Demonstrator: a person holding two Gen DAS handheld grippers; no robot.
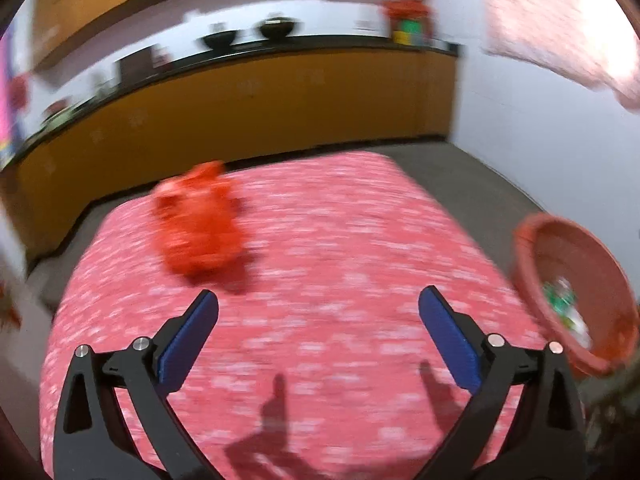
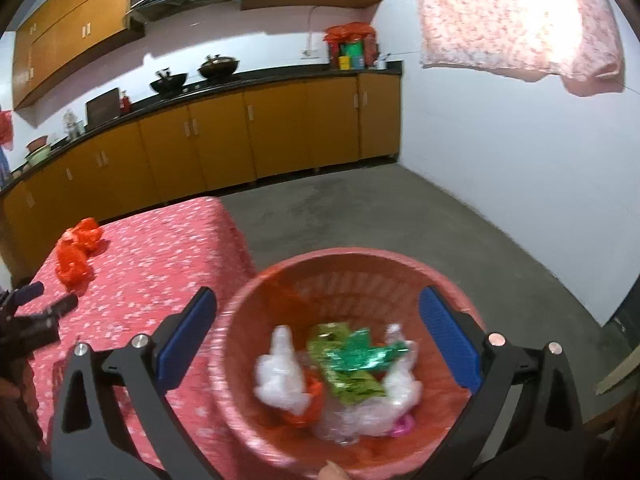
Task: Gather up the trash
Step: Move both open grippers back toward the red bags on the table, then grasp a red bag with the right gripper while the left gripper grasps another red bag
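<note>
Tabletop (image 1: 360, 240) under pink flowered cloth fills mid-frame. Pink plastic basket (image 2: 360, 272), lower centre, already holds wrappers. Crumpled red plastic bag (image 1: 200, 224) lies upper left of centre: light, soft, slippery; I'd pinch a bunched fold. My left hand-held gripper (image 1: 319, 300) and right hand-held gripper (image 2: 318, 300) both gape wide, empty.
</note>
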